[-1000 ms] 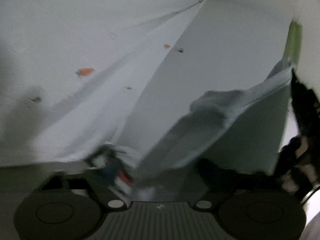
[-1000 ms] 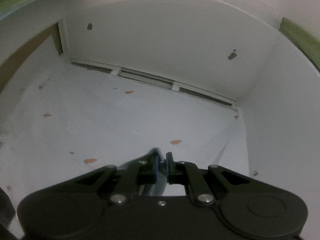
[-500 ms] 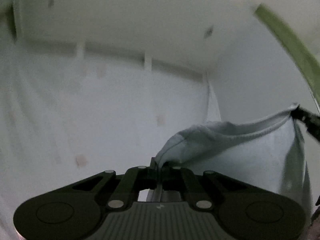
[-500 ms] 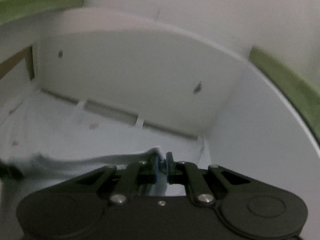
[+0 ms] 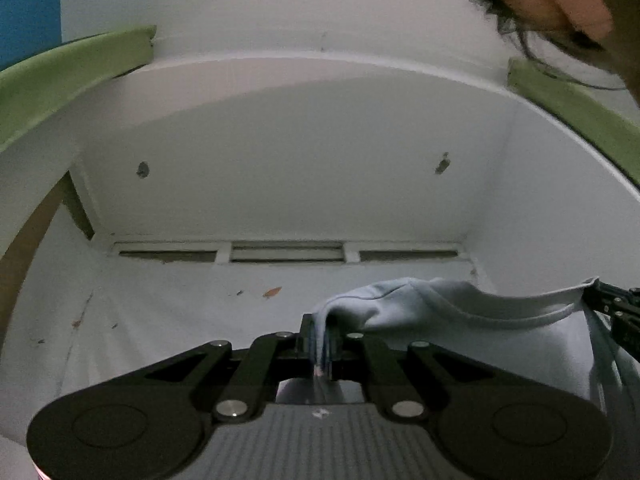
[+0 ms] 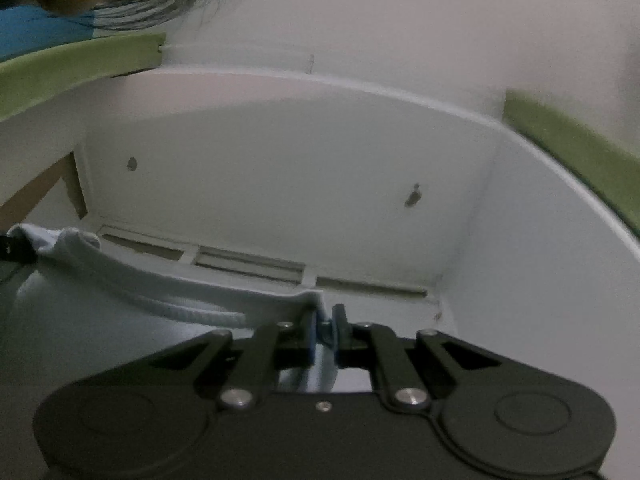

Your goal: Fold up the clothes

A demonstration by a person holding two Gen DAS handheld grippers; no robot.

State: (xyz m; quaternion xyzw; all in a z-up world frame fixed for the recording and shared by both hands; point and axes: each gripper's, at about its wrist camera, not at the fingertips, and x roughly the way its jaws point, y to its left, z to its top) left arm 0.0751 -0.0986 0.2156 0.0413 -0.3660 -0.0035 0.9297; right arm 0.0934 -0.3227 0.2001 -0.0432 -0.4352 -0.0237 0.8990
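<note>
Both grippers have swung up to face the back wall [image 5: 288, 168], lifting the pale blue garment [image 5: 460, 308] clear above the white table [image 5: 168, 320]. Left gripper [image 5: 319, 344] and right gripper [image 6: 325, 332] each clamped on a collar-side corner, hem stretched between them. Looks ready to lay flat for folding.

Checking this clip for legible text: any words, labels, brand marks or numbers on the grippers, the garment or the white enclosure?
No readable text in either view.
Left gripper: a small pale mark on its ribbed grey body, too small to read.
Right gripper: plain black body, no lettering.
Light blue garment: no visible tag or print.
White back wall: only two dark holes, no signs.
</note>
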